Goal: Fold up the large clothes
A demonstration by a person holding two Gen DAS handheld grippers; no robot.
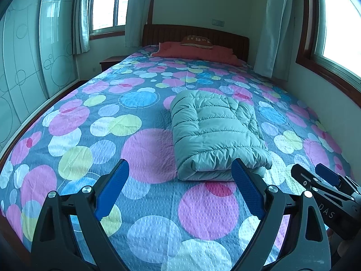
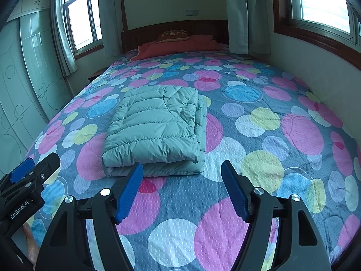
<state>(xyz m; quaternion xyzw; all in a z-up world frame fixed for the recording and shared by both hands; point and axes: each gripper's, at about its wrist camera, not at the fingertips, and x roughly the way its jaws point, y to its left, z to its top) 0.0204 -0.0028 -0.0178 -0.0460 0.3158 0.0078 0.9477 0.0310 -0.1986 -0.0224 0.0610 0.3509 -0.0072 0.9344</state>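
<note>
A pale green puffer jacket (image 1: 214,133) lies folded into a thick rectangle on the bed; it also shows in the right wrist view (image 2: 155,131). My left gripper (image 1: 180,167) is open and empty, just short of the jacket's near edge, a little to its left. My right gripper (image 2: 182,169) is open and empty, just short of the jacket's near right corner. The right gripper shows at the right edge of the left wrist view (image 1: 315,174). The left gripper shows at the left edge of the right wrist view (image 2: 36,164).
The bed carries a bedspread (image 1: 140,117) with coloured circles. A red blanket (image 1: 198,52) and a brown pillow (image 1: 196,40) lie at the wooden headboard (image 1: 158,33). A wall with a window runs along the bed's right side. A glass wardrobe (image 1: 33,63) stands left.
</note>
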